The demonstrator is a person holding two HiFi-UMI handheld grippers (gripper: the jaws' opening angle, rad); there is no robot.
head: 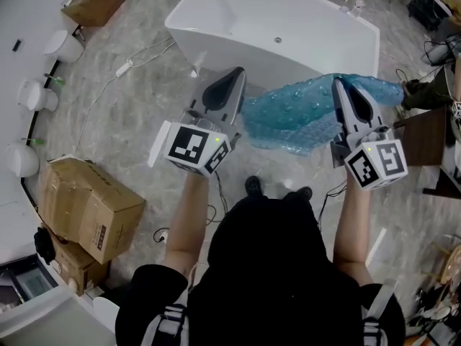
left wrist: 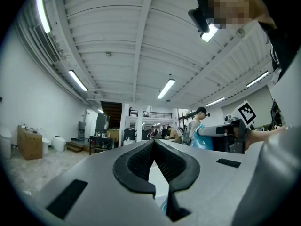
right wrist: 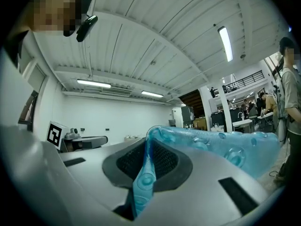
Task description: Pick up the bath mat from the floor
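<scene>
Head view runs from the cardboard box (head: 90, 207) on the floor (head: 130, 121) at the left across to the white bathtub (head: 288, 27) ahead. The left gripper (head: 234, 74) is raised before the tub; the left gripper view shows its fingers (left wrist: 141, 161) closed tip to tip with nothing pinched, only a sliver of blue below them. Just beside it begins the bath mat (head: 302, 117), a translucent blue bubbled sheet hanging in the air in front of the tub, apparently clear of the floor. Its right edge runs into the right gripper (head: 338, 85), whose fingers (right wrist: 164, 161) are clamped on a fold of the mat (right wrist: 221, 145). The pick-up looks essentially done, carried by one gripper. Next, the left fingers would likely need to open and take the sagging left edge, so the limp sheet hangs evenly.
</scene>
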